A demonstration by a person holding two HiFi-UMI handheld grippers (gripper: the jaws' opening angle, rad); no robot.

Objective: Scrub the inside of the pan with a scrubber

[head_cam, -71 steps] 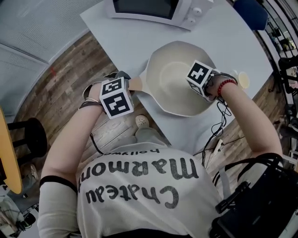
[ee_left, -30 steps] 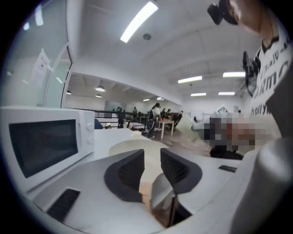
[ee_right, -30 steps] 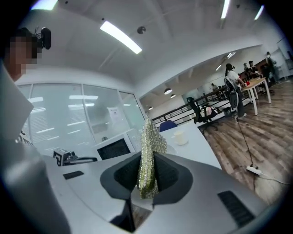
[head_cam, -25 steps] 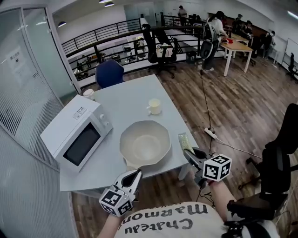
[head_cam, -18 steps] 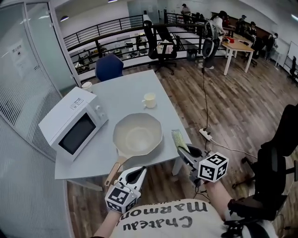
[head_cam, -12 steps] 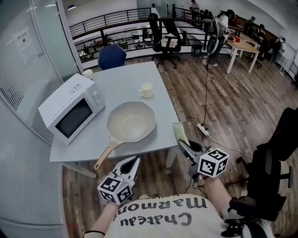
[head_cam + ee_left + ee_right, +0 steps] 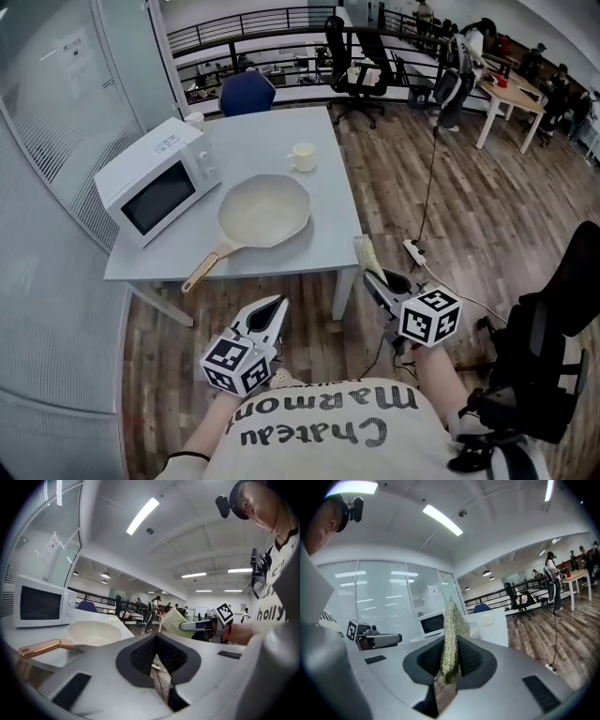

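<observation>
Two grippers hang over the wooden floor [image 7: 441, 178], well apart from the table [image 7: 272, 131] and pointing toward it. The right gripper [image 7: 451, 645] has its jaws clamped on a yellow-green scrubber [image 7: 453, 620], a flat mesh pad that stands upright and sticks out past the jaw tips. The left gripper [image 7: 157, 644] has its jaws pressed together with nothing between them. The cream pan [image 7: 265, 208] sits right way up on the grey table, near its front edge. Its copper-coloured handle [image 7: 201, 273] reaches toward the table's front edge. A white microwave [image 7: 157, 183] stands just left of the pan, and a pale cup [image 7: 303, 157] sits beyond it. A blue chair [image 7: 247, 94] stands at the table's far side. Neither gripper touches the pan.
</observation>
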